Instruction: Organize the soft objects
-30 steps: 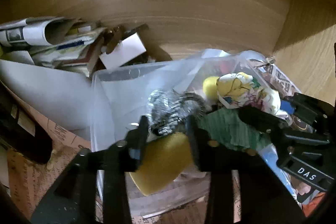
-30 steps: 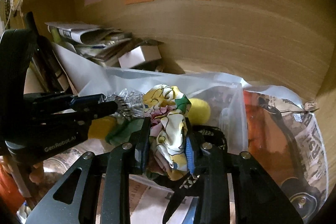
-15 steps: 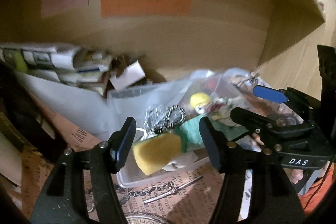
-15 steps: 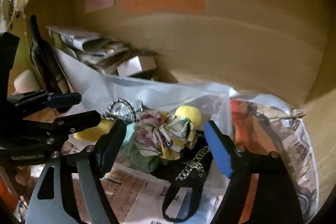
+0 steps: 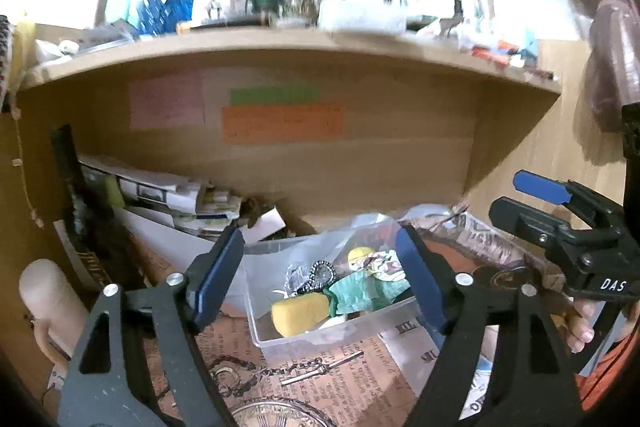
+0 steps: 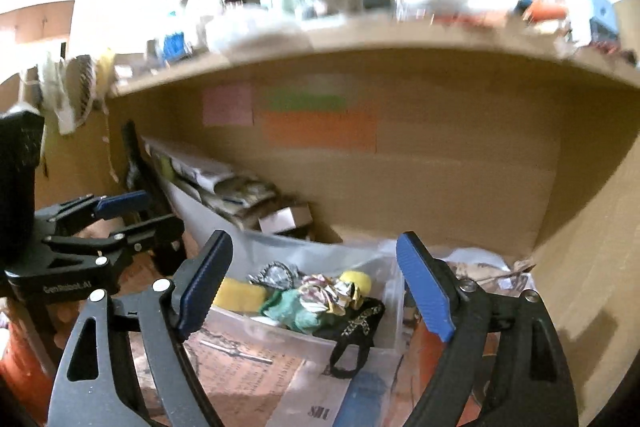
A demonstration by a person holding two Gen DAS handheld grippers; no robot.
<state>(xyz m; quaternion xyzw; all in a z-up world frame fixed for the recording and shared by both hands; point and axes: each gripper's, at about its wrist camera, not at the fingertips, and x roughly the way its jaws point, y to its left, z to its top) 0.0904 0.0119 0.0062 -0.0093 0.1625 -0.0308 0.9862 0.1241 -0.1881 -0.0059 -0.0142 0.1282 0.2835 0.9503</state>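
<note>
Both the left gripper (image 5: 320, 275) and right gripper (image 6: 316, 291) stood with jaws spread wide — empty. In the clear plastic bin (image 5: 320, 335) lay a spongy yellow block (image 5: 298, 309), crumpled green cloth (image 5: 360, 293) and a floral scrunchie (image 6: 326, 293).

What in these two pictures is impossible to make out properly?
- Writing on the orange note: blurred in both views.
- Items on the top shelf: washed out by glare.
- Floor of the clear bin: covered by the yellow sponge and green cloth.

The wooden shelf (image 5: 420, 163) is lined with printed newspaper (image 5: 360, 383). On it sit a clear plastic bin (image 5: 256, 311) at centre, a metal chain with a bar (image 5: 304, 375) near it, and stacked papers (image 5: 168, 195) far left.
</note>
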